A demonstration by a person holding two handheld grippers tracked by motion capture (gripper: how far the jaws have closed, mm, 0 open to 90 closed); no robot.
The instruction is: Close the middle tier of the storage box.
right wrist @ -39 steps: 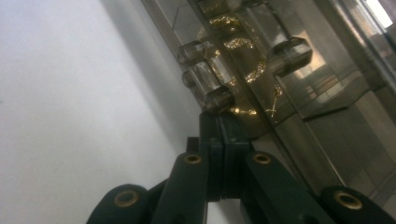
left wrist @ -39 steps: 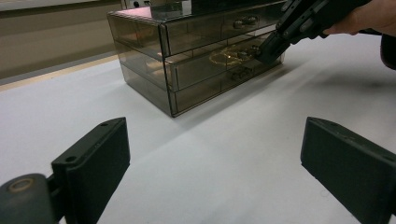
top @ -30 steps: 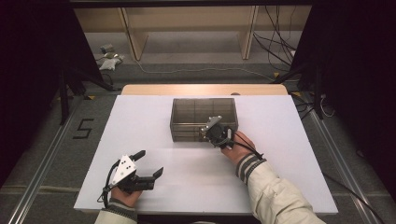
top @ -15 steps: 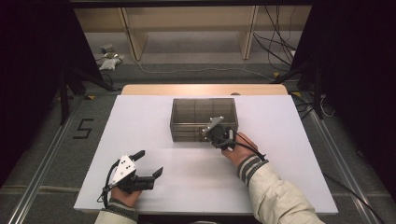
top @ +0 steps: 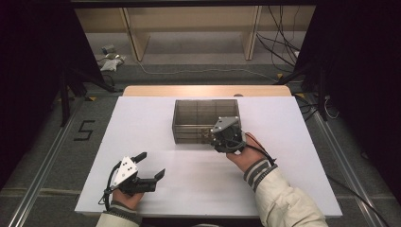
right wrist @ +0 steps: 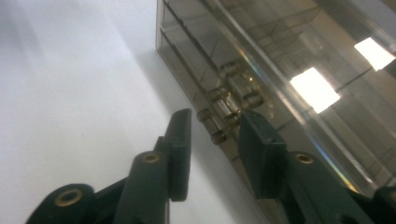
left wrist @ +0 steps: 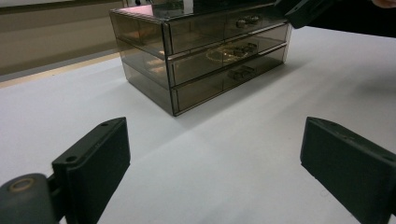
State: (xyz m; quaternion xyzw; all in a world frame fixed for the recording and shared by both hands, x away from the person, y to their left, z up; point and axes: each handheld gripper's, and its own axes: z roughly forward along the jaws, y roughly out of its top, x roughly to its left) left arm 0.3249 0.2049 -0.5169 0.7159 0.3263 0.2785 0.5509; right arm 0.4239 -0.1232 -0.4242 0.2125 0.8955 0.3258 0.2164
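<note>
Closing in on the drawer box (top: 206, 120) at the table's (top: 142, 118) middle, the right gripper (right wrist: 212, 135) has edged slightly nearer, jaws partly spread around a drawer handle (right wrist: 219, 125), likely about to pinch. The left gripper (top: 150, 166) stays wide open, well apart.

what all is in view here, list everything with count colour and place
drawer box: 1, smoky clear, three drawers, far middle of table
drawer handle: 1, clear, between the right gripper's jaws, not yet pinched
table: 1, white top, wooden far edge
cables: several, black, floor beyond table
left gripper: 1, black, near left, jaws wide apart over bare table
right gripper: 1, black, at the box front
sleeve: 1, cream, near right
</note>
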